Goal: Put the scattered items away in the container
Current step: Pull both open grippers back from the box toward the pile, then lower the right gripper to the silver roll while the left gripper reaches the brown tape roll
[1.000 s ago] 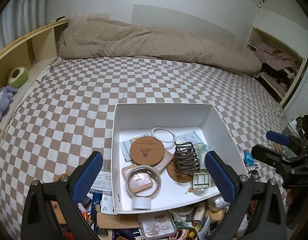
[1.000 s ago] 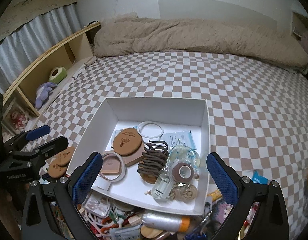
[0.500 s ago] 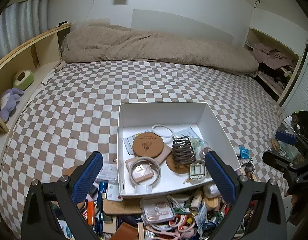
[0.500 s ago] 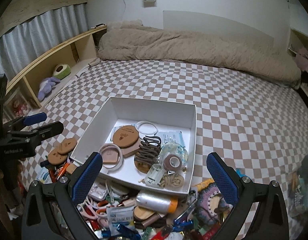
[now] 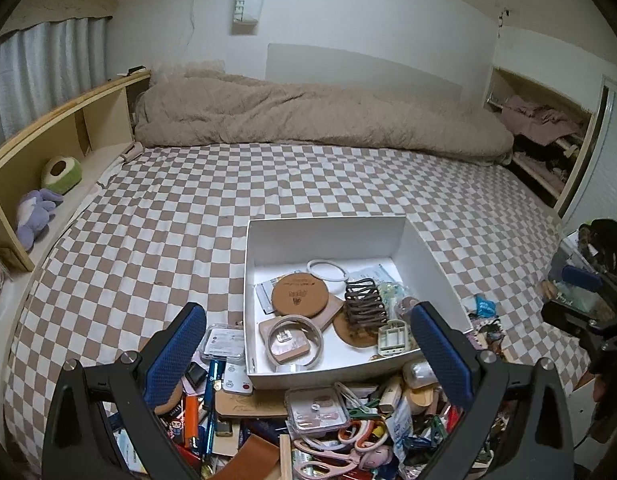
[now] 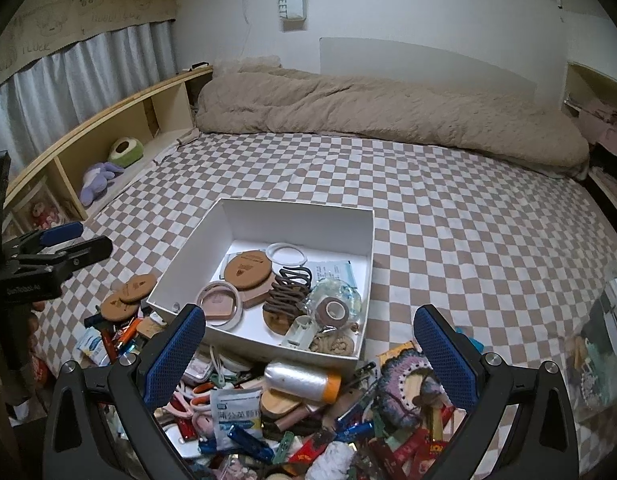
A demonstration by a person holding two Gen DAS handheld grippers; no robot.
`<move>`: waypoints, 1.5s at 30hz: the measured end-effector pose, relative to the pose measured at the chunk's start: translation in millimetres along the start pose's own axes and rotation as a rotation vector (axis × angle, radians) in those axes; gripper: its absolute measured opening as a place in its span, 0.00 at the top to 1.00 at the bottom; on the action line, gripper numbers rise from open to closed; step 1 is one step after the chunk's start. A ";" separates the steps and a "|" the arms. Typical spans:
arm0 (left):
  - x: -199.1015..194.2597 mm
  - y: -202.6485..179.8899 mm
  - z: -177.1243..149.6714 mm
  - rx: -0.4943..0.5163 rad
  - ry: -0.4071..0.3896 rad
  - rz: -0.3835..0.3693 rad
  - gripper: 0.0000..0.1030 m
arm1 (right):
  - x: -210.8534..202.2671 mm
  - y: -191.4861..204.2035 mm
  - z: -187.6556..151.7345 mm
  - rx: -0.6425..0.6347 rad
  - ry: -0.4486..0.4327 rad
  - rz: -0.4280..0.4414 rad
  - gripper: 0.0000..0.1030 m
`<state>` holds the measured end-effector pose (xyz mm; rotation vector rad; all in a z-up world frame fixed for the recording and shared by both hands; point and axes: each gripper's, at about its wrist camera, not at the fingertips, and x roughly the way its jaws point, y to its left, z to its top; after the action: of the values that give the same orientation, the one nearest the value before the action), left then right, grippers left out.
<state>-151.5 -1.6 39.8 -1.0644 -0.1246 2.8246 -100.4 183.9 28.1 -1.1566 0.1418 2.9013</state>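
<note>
A white box (image 5: 328, 236) (image 6: 296, 216) sits on the checkered bed, holding cork coasters (image 5: 299, 294), a brown hair claw (image 5: 364, 306), tape rings (image 5: 294, 338) and a small tape roll (image 6: 334, 311). In front of it lies a pile of scattered items (image 5: 328, 420) (image 6: 292, 400): scissors, a silver tube (image 6: 302, 377), packets, pens. Two cork coasters (image 6: 128, 298) lie left of the box. My left gripper (image 5: 308, 356) hangs open above the box's near edge, holding nothing. My right gripper (image 6: 308, 356) is open too, over the pile and the box's front wall.
A beige duvet (image 5: 316, 120) lies bunched along the far side of the bed. A wooden shelf (image 5: 48, 152) with plush toys runs along the left. Bare checkered sheet (image 6: 468, 220) stretches behind and right of the box. A closet niche (image 5: 540, 132) is at the right.
Both grippers have pulled back and risen from the box, so more of the pile in front now shows. Both stayed open.
</note>
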 end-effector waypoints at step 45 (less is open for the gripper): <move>-16.7 87.2 -73.7 0.012 0.028 0.102 0.01 | 26.9 -63.9 -85.3 0.159 0.079 -0.017 0.00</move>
<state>-97.6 -87.7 -14.9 -1.1387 -0.0519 2.8941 -58.4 239.4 -57.0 -1.2387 0.3556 2.7709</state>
